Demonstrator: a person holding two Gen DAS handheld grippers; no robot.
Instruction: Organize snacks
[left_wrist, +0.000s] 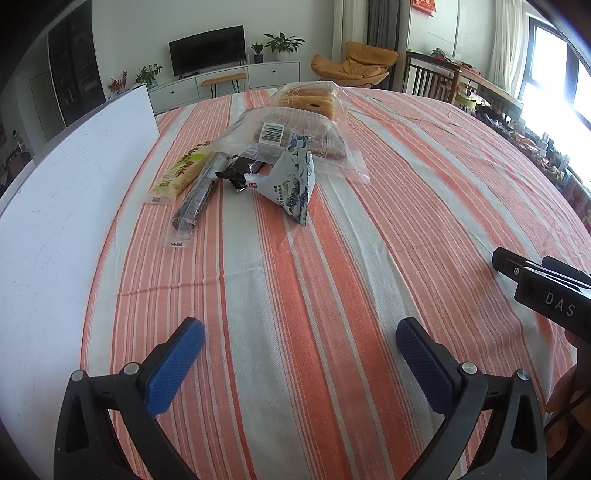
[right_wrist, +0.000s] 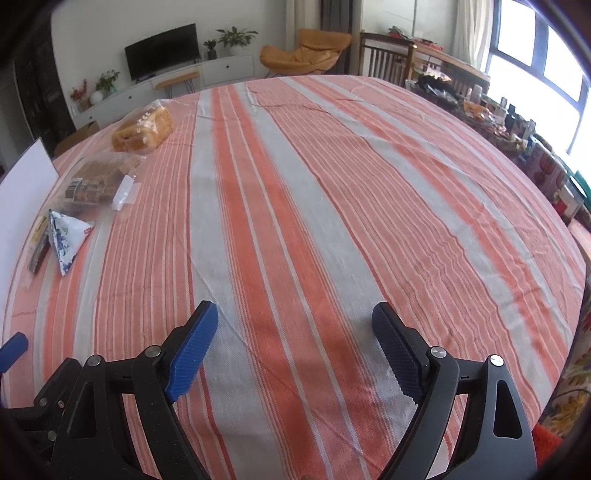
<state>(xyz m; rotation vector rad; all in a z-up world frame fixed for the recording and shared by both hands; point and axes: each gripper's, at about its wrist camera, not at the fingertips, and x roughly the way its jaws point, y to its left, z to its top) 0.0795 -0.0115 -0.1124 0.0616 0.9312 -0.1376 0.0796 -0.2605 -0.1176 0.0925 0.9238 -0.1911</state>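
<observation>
Striped cloth (left_wrist: 295, 277) bare under both spread tongs, snack packets (left_wrist: 258, 155) well ahead

Two bread bags (left_wrist: 310, 98) (left_wrist: 295, 138), one green snack bar (left_wrist: 181, 171), one dark bar (left_wrist: 195, 201), one triangular floral packet (left_wrist: 293, 184), one white board (left_wrist: 66, 192).

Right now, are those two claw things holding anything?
Left gripper: jaws open, holding nothing.
Right gripper: jaws open, holding nothing.

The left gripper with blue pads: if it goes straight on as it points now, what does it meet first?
Probably the bare striped orange and grey tablecloth: the open left gripper tilts down at it. The white floral triangular packet lies farther ahead; depth is uncertain.
</observation>
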